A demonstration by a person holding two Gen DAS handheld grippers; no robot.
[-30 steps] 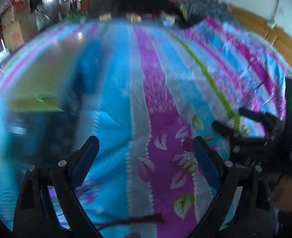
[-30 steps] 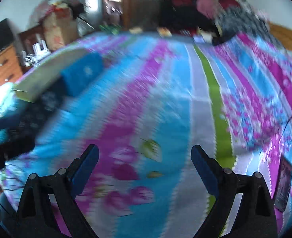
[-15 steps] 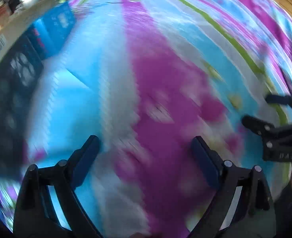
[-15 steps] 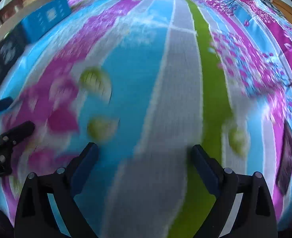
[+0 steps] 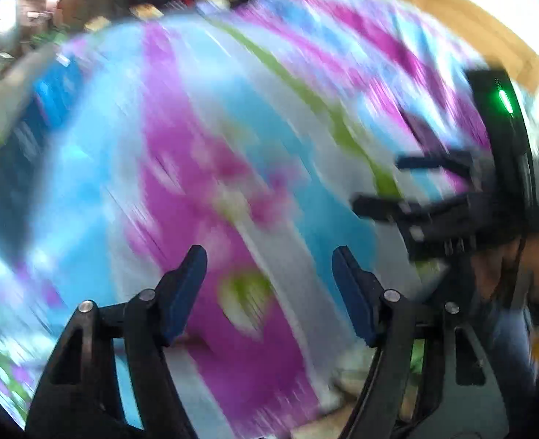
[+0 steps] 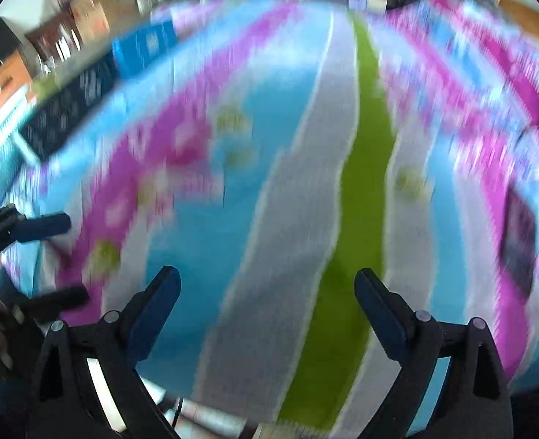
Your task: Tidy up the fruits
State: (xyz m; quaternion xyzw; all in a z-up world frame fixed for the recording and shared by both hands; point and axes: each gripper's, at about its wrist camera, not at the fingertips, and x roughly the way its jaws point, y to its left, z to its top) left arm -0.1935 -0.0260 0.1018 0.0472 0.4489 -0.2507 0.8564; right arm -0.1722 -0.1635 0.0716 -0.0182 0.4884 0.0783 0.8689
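Observation:
No fruit shows in either view; both are blurred by motion. My left gripper [image 5: 269, 256] is open and empty above a bed with a striped pink, blue, grey and green cover [image 5: 203, 168]. My right gripper [image 6: 267, 289] is open and empty above the same cover [image 6: 298, 190]. The right gripper also shows at the right of the left wrist view [image 5: 408, 186], and the left gripper at the left edge of the right wrist view [image 6: 49, 259].
Blue and dark boxes [image 6: 145, 45] lie along the bed's left side. A dark phone-like slab [image 6: 518, 234] lies on the cover at the right. Wooden furniture and clutter [image 6: 9, 84] stand beyond the bed. A wooden headboard [image 5: 452, 11] is at the far right.
Both grippers have swung upward and back, so the far edge of the bed and the room are in view again. The left gripper's jaws stand closer together than before.

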